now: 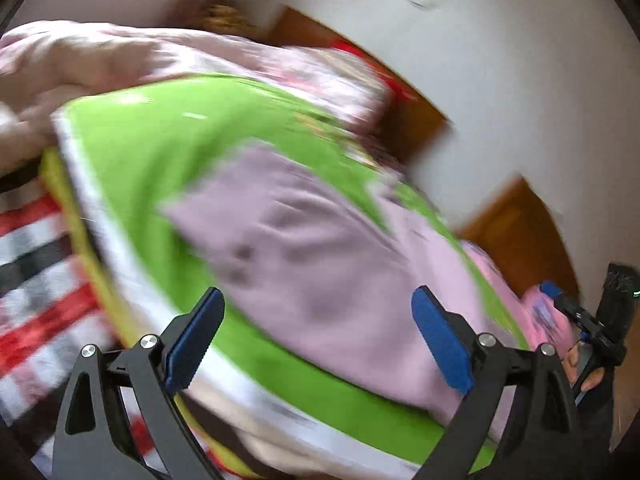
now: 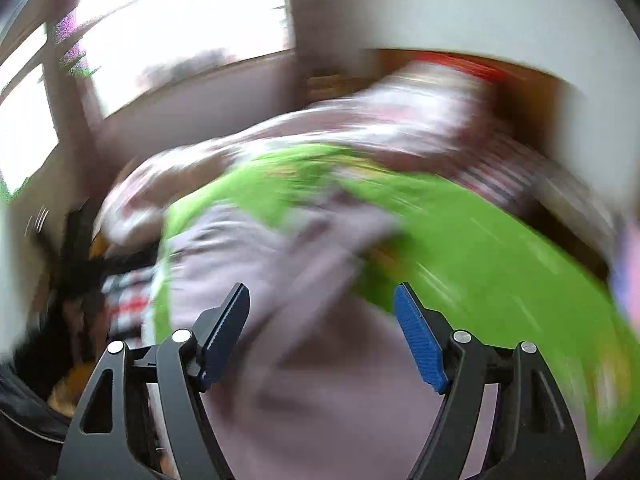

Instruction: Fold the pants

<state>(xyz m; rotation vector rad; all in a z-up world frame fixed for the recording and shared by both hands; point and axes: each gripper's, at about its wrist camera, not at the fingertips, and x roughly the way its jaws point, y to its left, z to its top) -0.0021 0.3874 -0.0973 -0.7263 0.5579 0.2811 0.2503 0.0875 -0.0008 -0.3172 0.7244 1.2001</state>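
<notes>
Item: pants (image 1: 320, 256), pale lilac, lying rumpled on a bright green mat (image 1: 132, 148) spread over the bed.

Position relative to tools: the garment lies ahead of and below both grippers, nothing between either pair of pads. The left gripper (image 1: 316, 336) stands spread wide, blue pads clear of the cloth; the right gripper (image 2: 322, 336) is likewise parted and empty.

Long axis: in the left wrist view the cloth runs diagonally from upper left toward lower right (judged, since both pictures are smeared). Which end is waistband cannot be told.

Nearer hand: probably the right, whose view is filled by fabric to the bottom edge.

Views compared: the left wrist view alone shows the striped bedding (image 1: 36, 280) and the other gripper at far right; the right wrist view alone shows a window (image 2: 180, 32).
</notes>
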